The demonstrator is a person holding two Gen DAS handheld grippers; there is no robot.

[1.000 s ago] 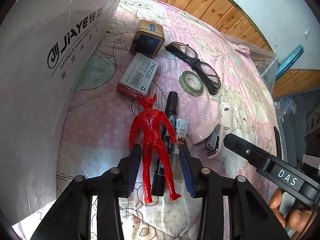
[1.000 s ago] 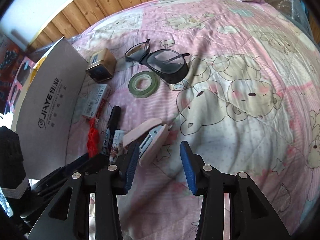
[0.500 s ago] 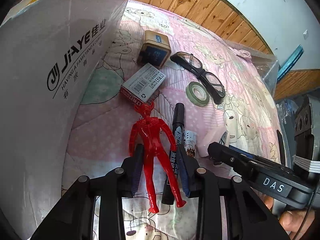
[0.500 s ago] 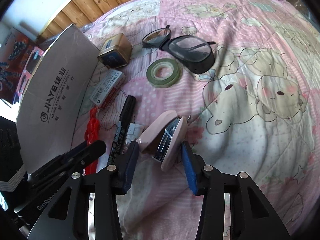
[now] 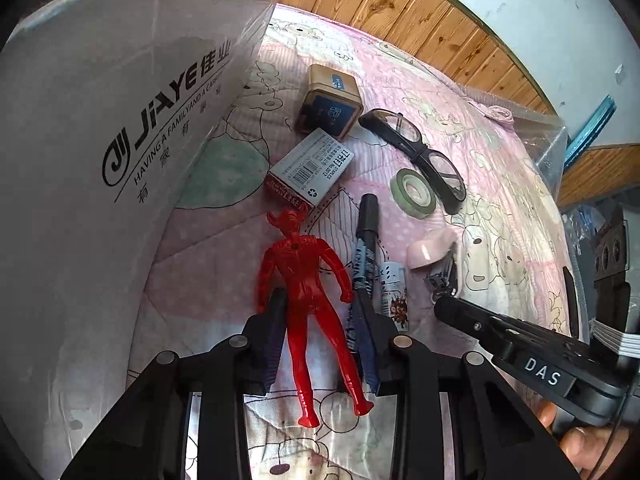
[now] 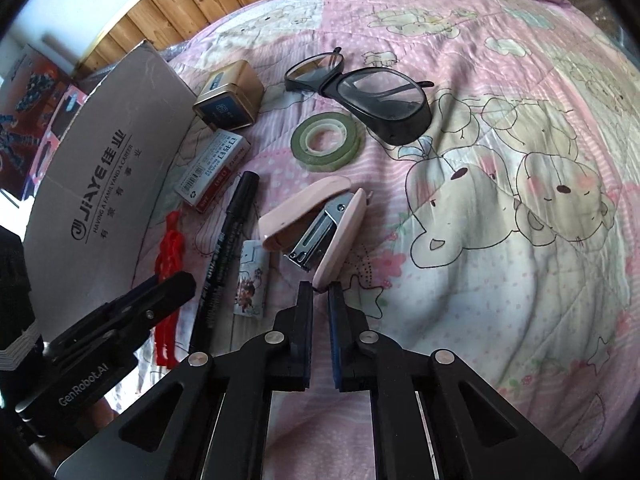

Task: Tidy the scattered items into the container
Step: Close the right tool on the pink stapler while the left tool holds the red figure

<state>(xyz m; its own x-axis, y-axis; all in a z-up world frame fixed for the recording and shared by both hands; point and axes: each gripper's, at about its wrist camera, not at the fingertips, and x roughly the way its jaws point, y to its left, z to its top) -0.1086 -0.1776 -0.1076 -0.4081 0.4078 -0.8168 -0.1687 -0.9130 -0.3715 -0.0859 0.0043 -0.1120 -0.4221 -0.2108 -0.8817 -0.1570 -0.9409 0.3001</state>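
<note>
A red toy figure point(image 5: 308, 276) lies face down on the pink quilt, beside the grey cardboard box point(image 5: 120, 120). My left gripper point(image 5: 319, 298) is open and straddles its hips, with the fingers close on both sides. The right finger rests over a black marker point(image 5: 366, 232). A pink stapler point(image 6: 320, 216) lies hinged open near the middle of the quilt. My right gripper point(image 6: 320, 286) is shut on the near tip of its base. A small white tube point(image 6: 252, 276) lies between the marker and the stapler.
A staples box point(image 5: 316, 168), a gold tin point(image 5: 330, 100), a green tape roll point(image 6: 298, 146) and black-framed glasses point(image 6: 400, 136) lie further back on the quilt point(image 6: 520, 280). A wooden wall runs behind the bed. The person's fingers point(image 5: 592, 444) show at the lower right.
My right gripper moved onto the stapler and closed on its base tip. My left gripper narrowed a little around the red figure. The camera has drawn back, so more of the box shows.
</note>
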